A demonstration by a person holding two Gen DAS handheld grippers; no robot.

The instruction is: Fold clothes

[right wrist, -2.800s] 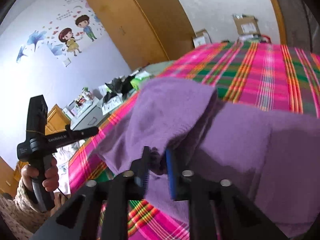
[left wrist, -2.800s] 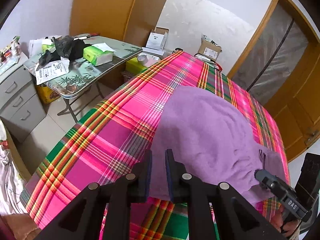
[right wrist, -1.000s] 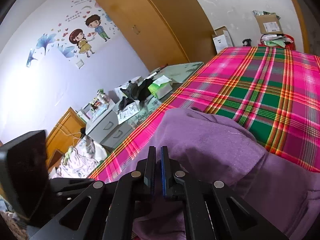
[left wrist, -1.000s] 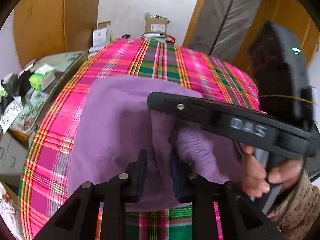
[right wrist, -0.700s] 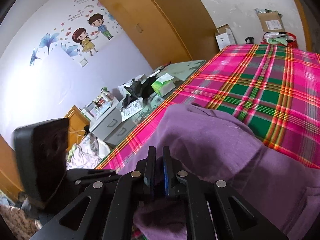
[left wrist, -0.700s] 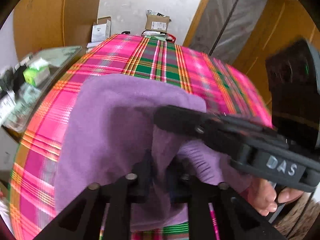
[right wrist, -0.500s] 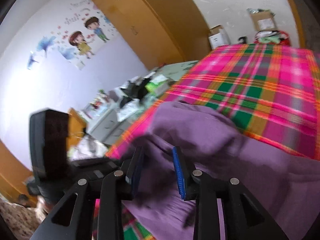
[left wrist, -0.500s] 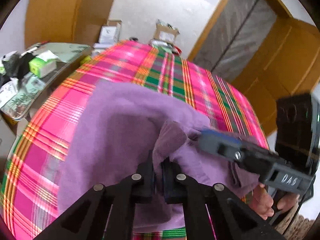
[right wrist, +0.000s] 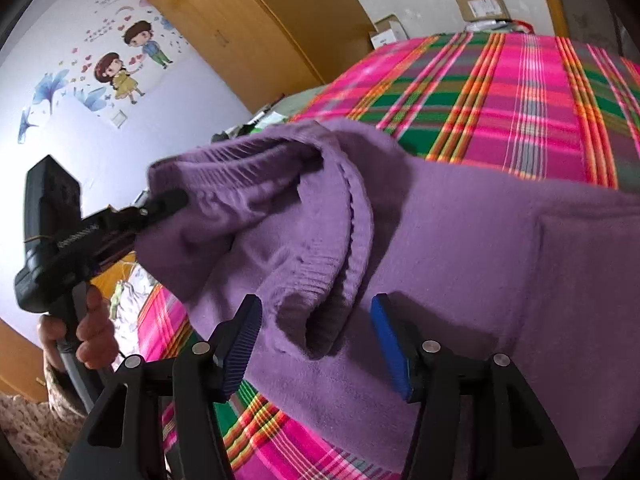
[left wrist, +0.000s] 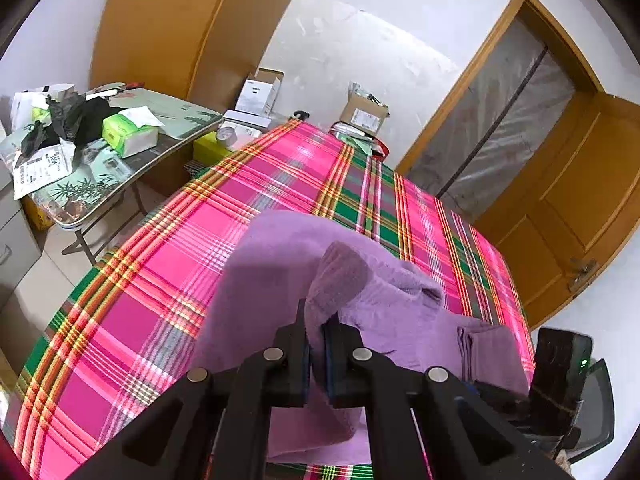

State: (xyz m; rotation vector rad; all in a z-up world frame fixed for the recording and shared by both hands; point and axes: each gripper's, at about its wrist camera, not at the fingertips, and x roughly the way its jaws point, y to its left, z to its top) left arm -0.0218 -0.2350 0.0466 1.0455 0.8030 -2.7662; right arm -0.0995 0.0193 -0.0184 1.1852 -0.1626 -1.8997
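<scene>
The purple sweater (left wrist: 400, 304) lies on the plaid bedspread (left wrist: 168, 280); its near hem is hidden under my fingers. My left gripper (left wrist: 316, 344) pinches a raised fold. My right gripper (right wrist: 316, 340) stands wide apart, holding nothing. The left tool's lettering is too blurred to read.

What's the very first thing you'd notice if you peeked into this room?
The big soft purple knitted garment lies in the middle of a bright pink and green checked bedspread. The left hand-held gripper is shut on a lifted fold of it, while the right hand-held gripper is open just above the cloth. On the lilac wall to the left is a cartoon sticker of two children.
</scene>
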